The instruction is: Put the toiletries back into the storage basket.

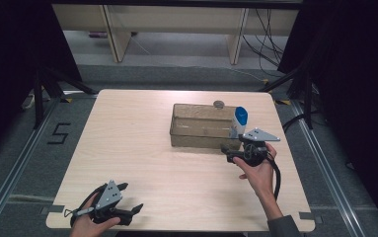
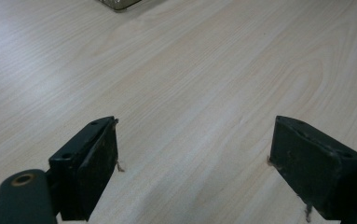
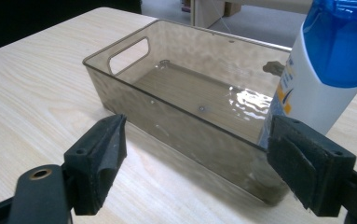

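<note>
A smoky see-through bin (image 1: 196, 129) with handle cut-outs sits right of the table's middle. A white bottle with a blue cap (image 1: 239, 120) stands upright at the bin's right end, seemingly inside it. My right gripper (image 1: 233, 148) is open just in front of the bin's near right corner. In the right gripper view, the bin (image 3: 176, 93) and the bottle (image 3: 316, 70) are close ahead, and nothing lies between the right gripper's (image 3: 197, 135) jaws. My left gripper (image 1: 131, 196) rests open near the table's front left edge, over bare wood (image 2: 195, 135).
A small round grey object (image 1: 219, 103) lies on the table just behind the bin. The light wooden table (image 1: 127, 143) has wide free room on its left half. Dark stands and cables flank the table on the floor.
</note>
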Motion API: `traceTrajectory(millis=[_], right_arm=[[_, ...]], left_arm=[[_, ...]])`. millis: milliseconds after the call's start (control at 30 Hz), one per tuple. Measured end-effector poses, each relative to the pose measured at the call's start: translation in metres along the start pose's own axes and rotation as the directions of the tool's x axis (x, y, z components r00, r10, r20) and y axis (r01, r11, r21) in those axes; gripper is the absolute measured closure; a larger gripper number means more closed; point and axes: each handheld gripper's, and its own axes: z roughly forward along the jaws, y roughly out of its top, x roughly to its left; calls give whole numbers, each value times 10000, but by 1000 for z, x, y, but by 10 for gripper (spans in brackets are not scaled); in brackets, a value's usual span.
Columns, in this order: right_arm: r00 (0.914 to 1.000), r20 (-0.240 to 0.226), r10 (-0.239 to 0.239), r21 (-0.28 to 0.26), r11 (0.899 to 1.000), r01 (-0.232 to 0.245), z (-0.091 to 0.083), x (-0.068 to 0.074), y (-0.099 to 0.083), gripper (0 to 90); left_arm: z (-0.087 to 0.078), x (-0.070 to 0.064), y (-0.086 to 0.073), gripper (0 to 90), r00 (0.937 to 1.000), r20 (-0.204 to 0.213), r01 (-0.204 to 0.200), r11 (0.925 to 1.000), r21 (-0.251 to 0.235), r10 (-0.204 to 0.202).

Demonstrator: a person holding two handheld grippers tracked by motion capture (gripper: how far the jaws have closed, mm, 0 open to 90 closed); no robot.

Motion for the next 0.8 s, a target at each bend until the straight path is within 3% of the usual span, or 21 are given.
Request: traceTrajectory(millis=[233,267,333,367,433,467,500,600,667,733,800], right_arm=[[9998,-164,-116,80,9999,117,-1,3,-4,177],[9994,-284,210,244,9995,-203,-2,6,-5,177],[9991,-348,250,273,9993,-240,-2,7,-7,175],[9994,-355,44,186,9998,-38,-1,7,-7,174],[9990,-393,209,275,9994,-198,-2,9,-10,171],[9990,-437,-46,307,9995,60,-1,8,-11,170],[9979,-589,260,333,9992,-241,-1,10,-12,170],[9985,-525,-153,278,9995,168,-1,9,-14,169],[9984,-542,-145,328,9993,163,-2,10,-14,169],[9970,-759,167,388,9992,-138,-2,13,-17,169],[9975,-696,-73,390,9992,101,-4,13,-18,169]], left_arm=[[0,0,0,148,10000,28,59,10000,-50,-59],[0,0,0,148,10000,28,59,10000,-50,-59],[0,0,0,148,10000,-20,-6,10000,-25,6],[0,0,0,148,10000,-20,-4,10000,-27,4],[0,0,0,148,10000,-23,-1,10000,-22,0],[0,0,0,148,10000,-23,-5,10000,-22,5],[0,0,0,148,10000,-24,0,10000,-25,0],[0,0,0,148,10000,-24,-3,10000,-29,3],[0,0,0,148,10000,-23,1,10000,-27,-1],[0,0,0,148,10000,-23,-3,10000,-30,3],[0,0,0,148,10000,-20,-4,10000,-28,4]])
